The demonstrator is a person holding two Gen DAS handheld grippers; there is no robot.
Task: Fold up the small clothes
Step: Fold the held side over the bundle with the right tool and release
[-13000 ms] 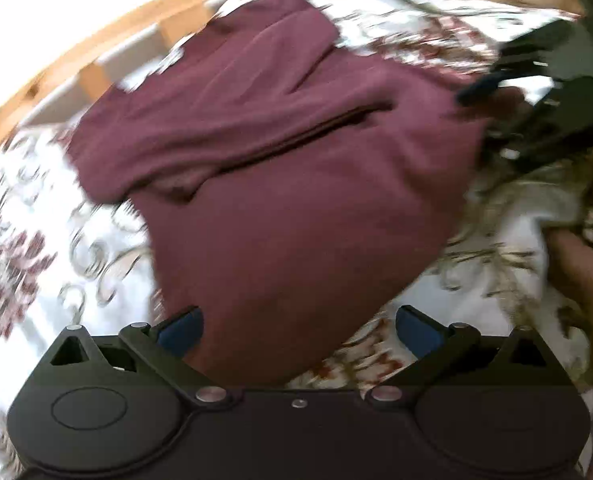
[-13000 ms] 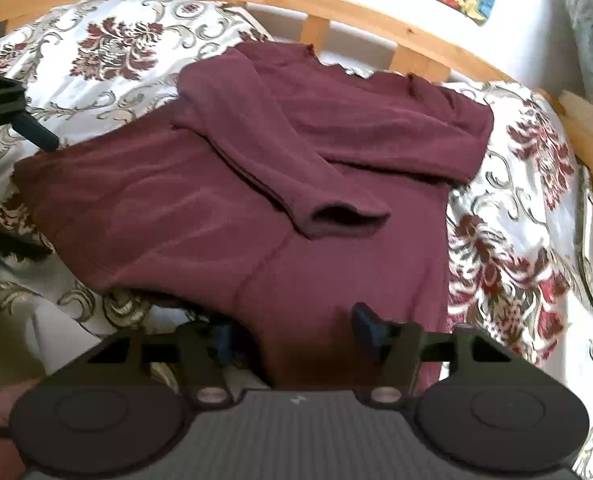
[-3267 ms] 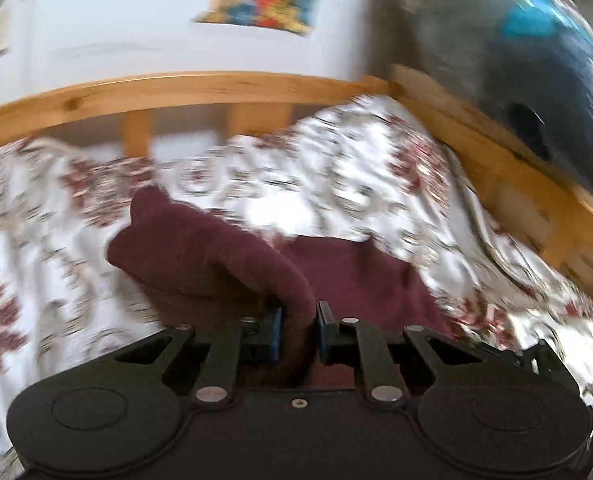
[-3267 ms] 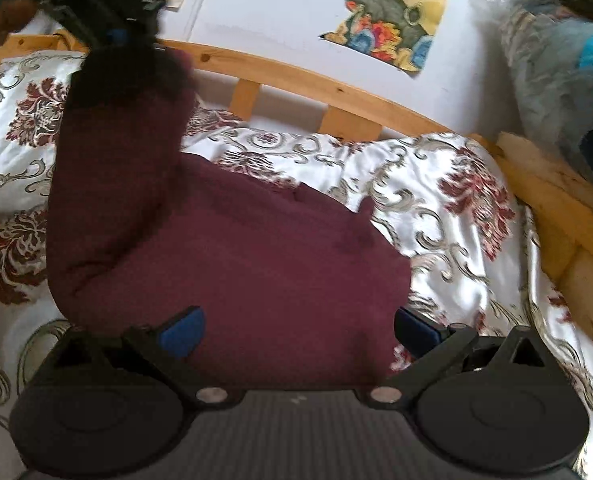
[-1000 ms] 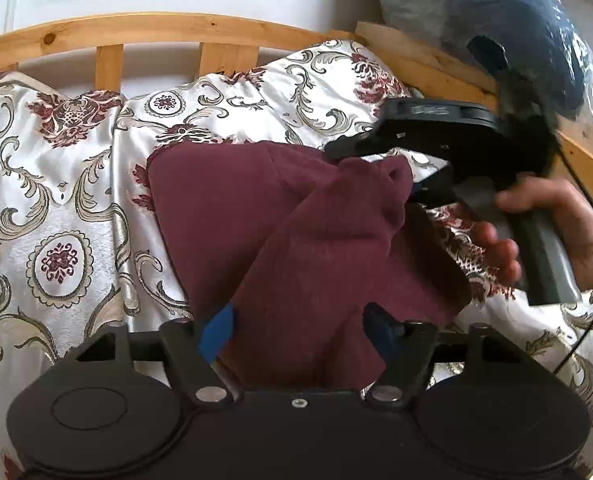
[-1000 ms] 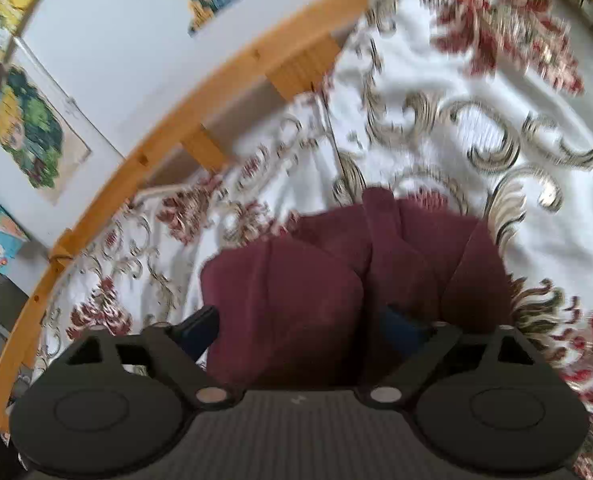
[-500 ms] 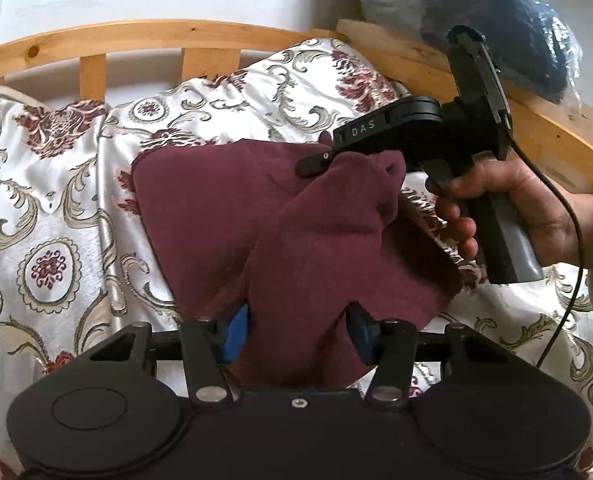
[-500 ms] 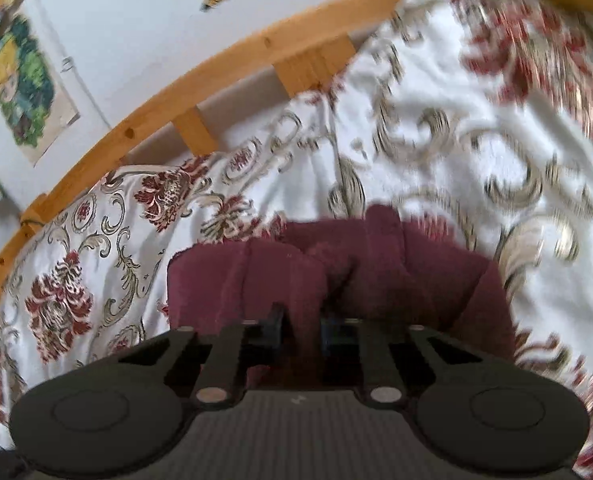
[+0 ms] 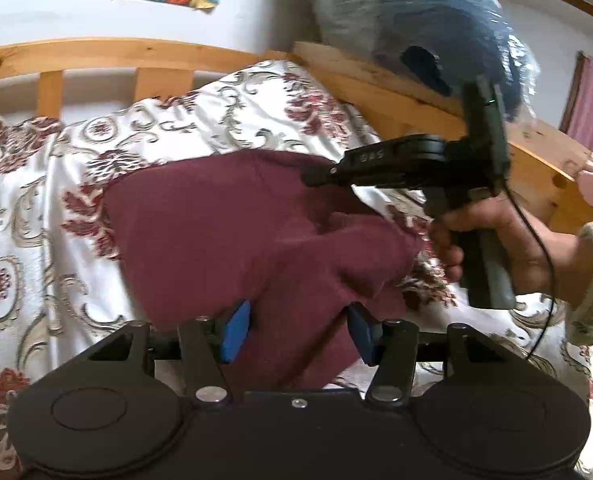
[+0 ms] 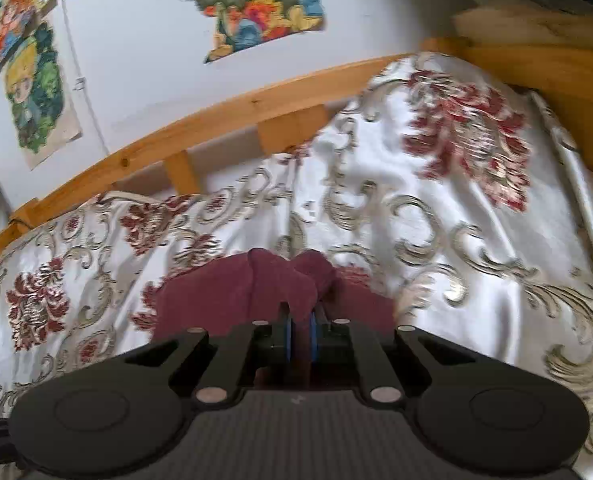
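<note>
A maroon sweater (image 9: pixel 224 236), folded into a small bundle, lies on the floral bedspread (image 9: pixel 24 200). My left gripper (image 9: pixel 298 334) stands around the bundle's near edge; its blue pads (image 9: pixel 236 332) are apart with cloth bulging between them. My right gripper (image 10: pixel 302 338) is shut on a fold of the sweater (image 10: pixel 280 284). In the left wrist view the right gripper (image 9: pixel 316 178) shows at the bundle's far right edge, held by a hand (image 9: pixel 508 236).
A wooden bed rail (image 9: pixel 136 54) runs along the far side and the right. A plastic-wrapped blue bundle (image 9: pixel 436 24) sits behind the right rail. Pictures (image 10: pixel 252 4) hang on the white wall. Bare bedspread (image 10: pixel 476 240) stretches to the right.
My right gripper has closed on a fold of the sweater within the last second. My left gripper's pads have come closer together around the near edge.
</note>
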